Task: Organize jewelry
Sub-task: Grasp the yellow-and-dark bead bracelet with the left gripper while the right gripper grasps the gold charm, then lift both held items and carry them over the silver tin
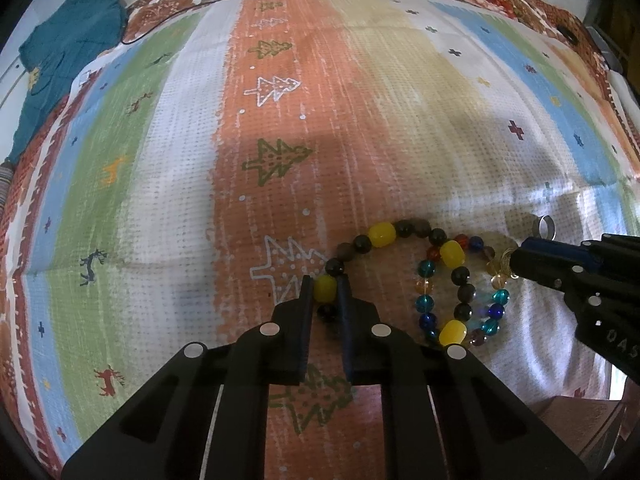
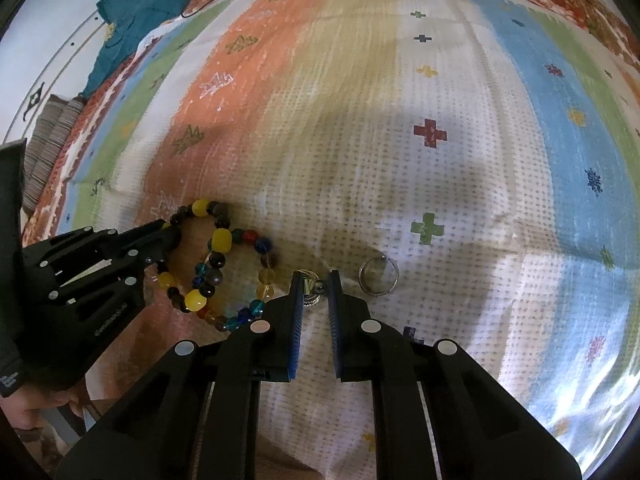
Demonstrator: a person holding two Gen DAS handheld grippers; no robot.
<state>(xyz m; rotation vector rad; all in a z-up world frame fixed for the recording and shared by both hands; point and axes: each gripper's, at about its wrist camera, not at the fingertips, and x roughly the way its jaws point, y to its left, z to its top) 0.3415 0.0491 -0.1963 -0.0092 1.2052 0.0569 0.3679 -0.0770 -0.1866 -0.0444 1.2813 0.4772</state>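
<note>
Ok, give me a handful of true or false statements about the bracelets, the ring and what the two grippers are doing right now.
1. The left gripper is closed on a yellow bead of the dark and yellow bracelet. True.
2. The right gripper is clamped on the silver ring. False: the ring lies free on the cloth just beside it; the gripper pinches a small metal charm.
3. The two bracelets lie far apart. False: the colourful glass bead bracelet overlaps the dark and yellow one.
4. The jewelry lies on a striped patterned cloth. True.
</note>
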